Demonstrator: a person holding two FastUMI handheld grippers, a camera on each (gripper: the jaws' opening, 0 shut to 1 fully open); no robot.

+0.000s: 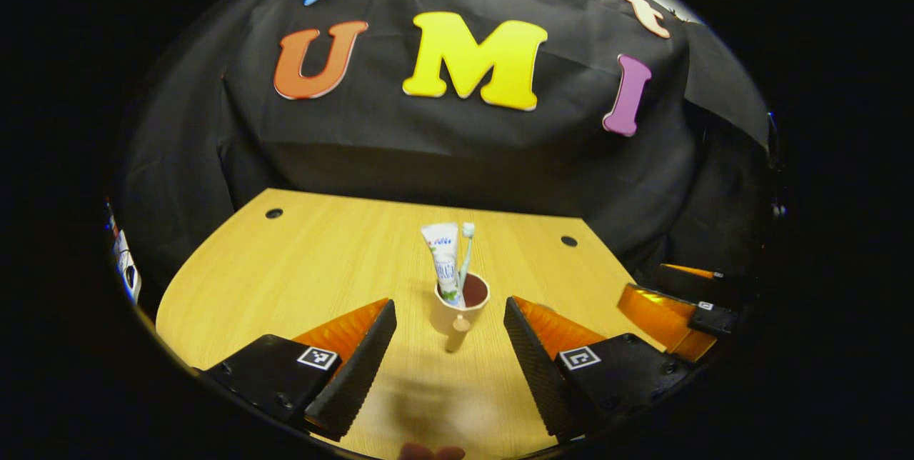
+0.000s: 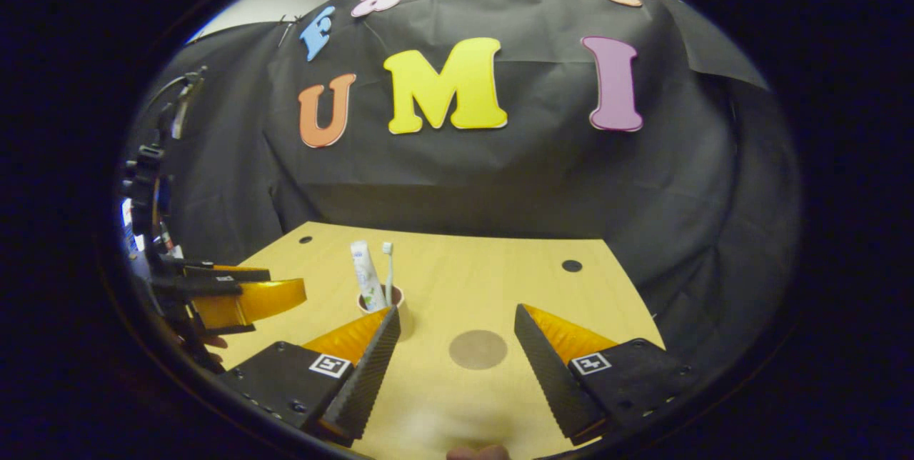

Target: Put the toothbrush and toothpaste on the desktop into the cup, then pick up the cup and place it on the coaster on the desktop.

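While the cup (image 1: 459, 308) stands upright on the wooden desktop (image 1: 314, 260), toothpaste (image 1: 444, 260) and toothbrush (image 1: 465, 254) stand inside it, side by side. Left gripper (image 1: 450, 346): fingers apart, the cup just beyond them, untouched, handle facing the camera. Right gripper (image 2: 453, 353): fingers apart, gripping nothing. The round coaster (image 2: 478, 349) lies just right of the cup in the right gripper view, bare.

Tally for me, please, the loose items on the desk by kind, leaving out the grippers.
Cup: 1
Toothpaste tube: 1, standing in the cup
Toothbrush: 1, standing in the cup
Coaster: 1, bare on the desk
Total: 4
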